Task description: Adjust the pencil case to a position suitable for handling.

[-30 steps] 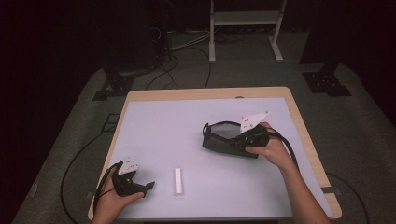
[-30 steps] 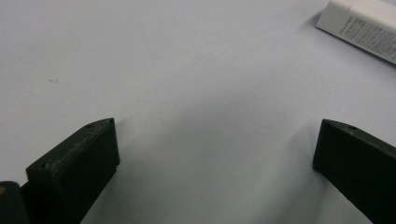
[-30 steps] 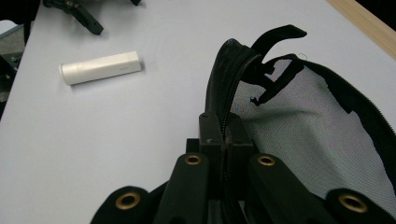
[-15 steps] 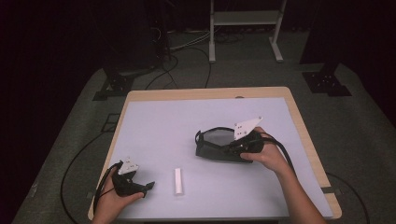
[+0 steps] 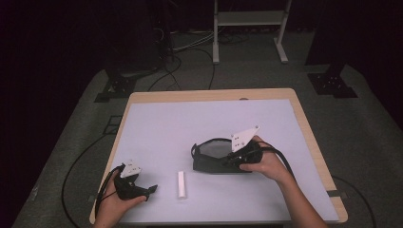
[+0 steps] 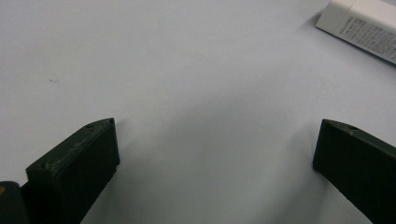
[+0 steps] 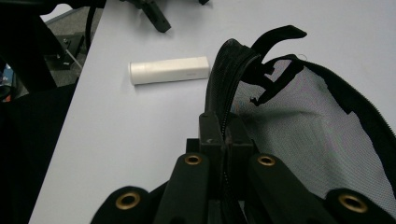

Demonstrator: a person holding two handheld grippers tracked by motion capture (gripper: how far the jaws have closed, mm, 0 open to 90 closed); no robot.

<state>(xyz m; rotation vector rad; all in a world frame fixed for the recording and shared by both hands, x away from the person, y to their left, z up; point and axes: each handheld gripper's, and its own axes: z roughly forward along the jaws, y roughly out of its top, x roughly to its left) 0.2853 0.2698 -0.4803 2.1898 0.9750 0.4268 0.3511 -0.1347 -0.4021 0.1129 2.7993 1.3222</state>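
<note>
We have the black mesh pouch (image 5: 216, 159) lying on the table (image 5: 190, 123) right of the middle, nearer the front edge than the far one. Our right gripper (image 7: 223, 140) has its jaws pressed together on the pouch's zippered rim, a thin fold of fabric and zip caught between them. The pouch looks light and limp: mesh panels that sag, only the zip band and the small black pull loop (image 7: 278, 37) giving any stiffness. We judge that it will slide and crumple easily when tugged, so the rim or the loop is the place to take hold, not the mesh. Its mouth stands partly open, and through the mesh we see nothing inside.

Between the two grippers, near the front edge, lies a white tube-like stick (image 5: 181, 184), smooth and rigid, probably light and apt to roll or skid. Our left gripper (image 6: 215, 144) rests at the front-left corner, jaws spread wide over bare table, the stick beyond them.
</note>
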